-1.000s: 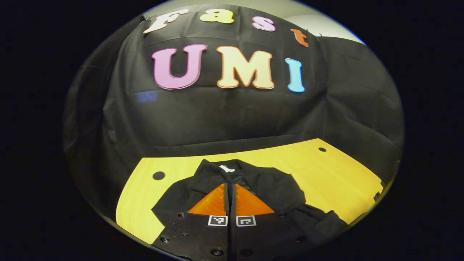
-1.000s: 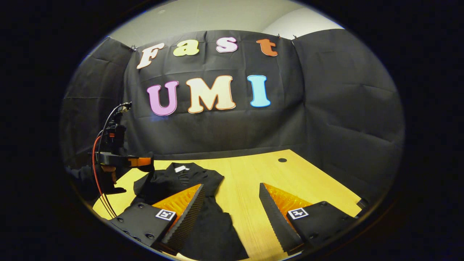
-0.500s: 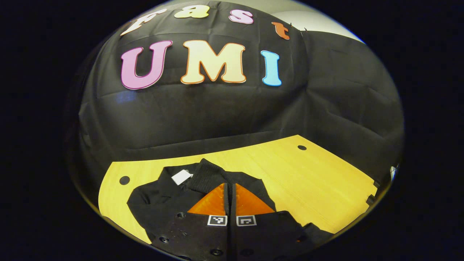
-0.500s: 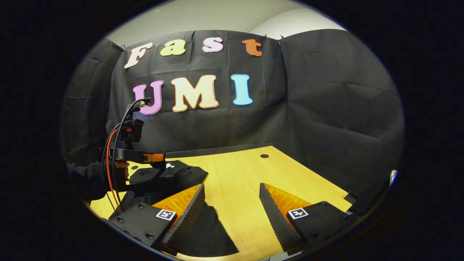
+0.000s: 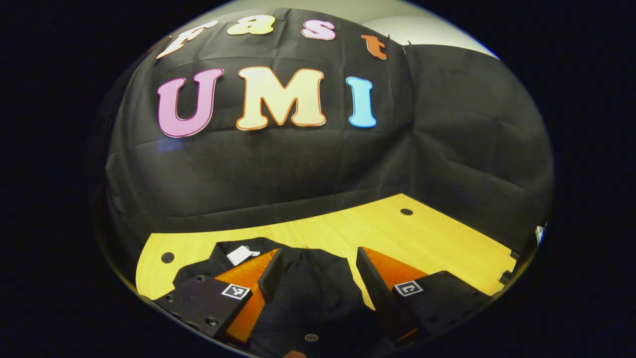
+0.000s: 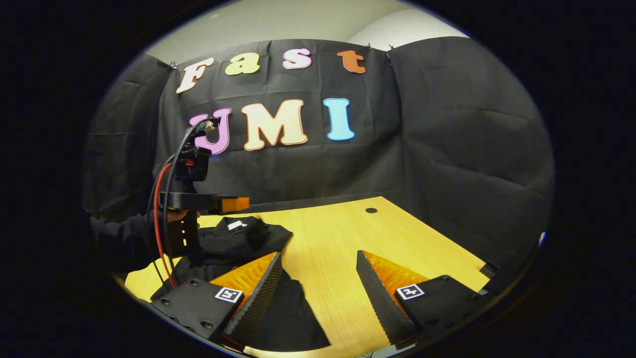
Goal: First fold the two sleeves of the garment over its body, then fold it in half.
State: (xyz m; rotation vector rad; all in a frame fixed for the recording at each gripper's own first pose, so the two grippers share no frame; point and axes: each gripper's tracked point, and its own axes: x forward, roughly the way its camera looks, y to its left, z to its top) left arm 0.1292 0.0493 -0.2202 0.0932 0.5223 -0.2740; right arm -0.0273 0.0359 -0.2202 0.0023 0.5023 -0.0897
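Observation:
The black garment (image 5: 308,288) lies on the yellow table (image 5: 437,243), its white neck label (image 5: 240,254) at the far left. My left gripper (image 5: 319,253) hovers open just above it, with dark cloth lying flat between and below the fingers. In the right gripper view, the left gripper (image 6: 237,204), held by a hand (image 6: 174,216), hangs over the bunched upper part of the garment (image 6: 238,236). My right gripper (image 6: 318,254) is open over bare wood, its left finger above a lower flap of the garment (image 6: 293,318).
The table has small round holes (image 5: 167,257) (image 5: 406,212) near its far corners. Black cloth walls close the booth behind and to the right. The table's right half (image 6: 397,233) is bare wood. A red cable (image 6: 158,209) hangs from the left gripper.
My left gripper, earlier shut on the ribbed cuff of a sleeve, has opened and let it go onto the garment's body. The right gripper has stayed open and barely shifted.

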